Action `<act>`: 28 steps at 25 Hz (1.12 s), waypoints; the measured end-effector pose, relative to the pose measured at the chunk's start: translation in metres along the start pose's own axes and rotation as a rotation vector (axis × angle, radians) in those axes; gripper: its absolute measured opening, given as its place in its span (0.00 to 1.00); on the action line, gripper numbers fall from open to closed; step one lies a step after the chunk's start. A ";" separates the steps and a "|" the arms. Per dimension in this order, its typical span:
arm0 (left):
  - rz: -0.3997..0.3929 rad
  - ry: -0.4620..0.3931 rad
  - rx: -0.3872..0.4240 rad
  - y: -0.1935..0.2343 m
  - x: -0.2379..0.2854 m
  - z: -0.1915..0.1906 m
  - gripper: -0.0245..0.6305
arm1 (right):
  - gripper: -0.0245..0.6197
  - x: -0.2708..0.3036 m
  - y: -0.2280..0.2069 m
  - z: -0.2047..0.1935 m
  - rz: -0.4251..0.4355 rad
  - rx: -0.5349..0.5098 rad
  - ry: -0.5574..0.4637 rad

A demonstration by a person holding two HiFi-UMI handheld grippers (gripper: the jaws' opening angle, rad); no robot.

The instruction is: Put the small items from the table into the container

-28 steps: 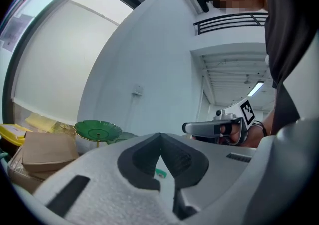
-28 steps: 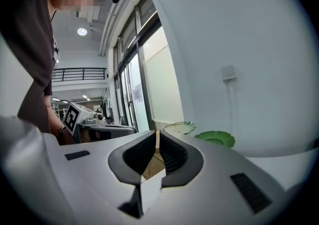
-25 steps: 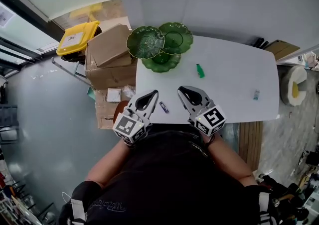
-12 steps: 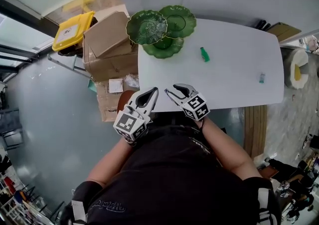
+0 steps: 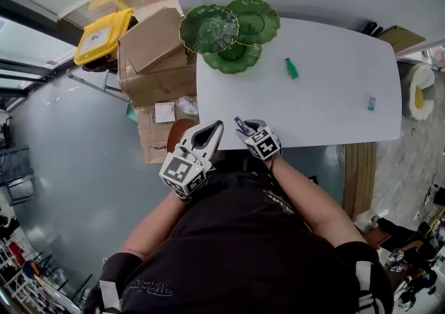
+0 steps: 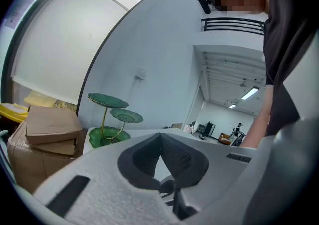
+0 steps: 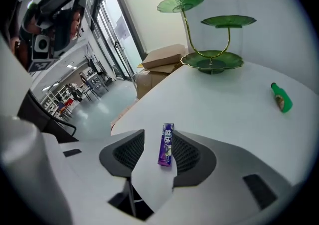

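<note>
– Two grippers were in play; where was each?
– Both were at the near edge of the white worktop (image 5: 334,76). The right gripper (image 5: 240,125) pointed steeply down onto that edge. The left gripper (image 5: 217,126) hung beside it, just off the worktop's corner and about level.
– What were the right jaws doing?
– They were opening, already wide. A purple packet (image 7: 166,144) lay flat on the worktop between them, close to one pad, with neither pad pressing on it.
– And the left jaws?
– Their tips met, with nothing between them.
– Where was the container?
– A green tiered stand (image 5: 229,31) with three leaf-shaped dishes stood at the far left corner of the worktop, well apart from the packet. I could see nothing lying in its dishes.
– What else lay on the worktop?
– A green bottle (image 5: 290,68) lay on its side towards the middle. A small pale item (image 5: 371,103), too small to identify, sat near the right end.
– Beyond the worktop?
– Cardboard boxes (image 5: 153,62) were stacked on the floor to the left, with a yellow bin (image 5: 104,37) behind them.
</note>
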State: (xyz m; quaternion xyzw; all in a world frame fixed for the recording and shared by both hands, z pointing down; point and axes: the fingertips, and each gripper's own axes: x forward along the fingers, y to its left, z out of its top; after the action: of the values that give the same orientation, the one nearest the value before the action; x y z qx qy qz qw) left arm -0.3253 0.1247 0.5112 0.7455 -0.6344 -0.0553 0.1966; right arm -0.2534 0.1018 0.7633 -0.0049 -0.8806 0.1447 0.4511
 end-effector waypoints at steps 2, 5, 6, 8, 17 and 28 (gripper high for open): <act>-0.002 0.009 -0.007 0.000 -0.002 -0.004 0.05 | 0.29 0.007 0.000 -0.005 -0.010 -0.012 0.024; 0.005 0.019 -0.011 0.001 -0.004 -0.008 0.05 | 0.29 0.017 -0.002 -0.014 -0.026 -0.032 0.063; 0.008 0.022 -0.012 0.002 -0.004 -0.009 0.05 | 0.29 0.019 -0.003 -0.016 -0.034 -0.041 0.069; 0.014 0.024 -0.012 0.002 -0.005 -0.009 0.05 | 0.29 0.022 -0.005 -0.015 -0.051 -0.062 0.064; 0.039 0.036 -0.015 0.004 -0.009 -0.014 0.05 | 0.20 0.022 -0.019 -0.020 -0.124 -0.110 0.099; 0.018 0.024 -0.008 -0.005 -0.005 -0.005 0.05 | 0.18 0.010 -0.018 -0.006 -0.078 -0.131 0.104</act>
State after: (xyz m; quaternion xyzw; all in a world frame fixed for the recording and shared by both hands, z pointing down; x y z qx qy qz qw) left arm -0.3203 0.1315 0.5128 0.7397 -0.6384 -0.0472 0.2076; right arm -0.2520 0.0877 0.7788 -0.0078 -0.8631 0.0686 0.5003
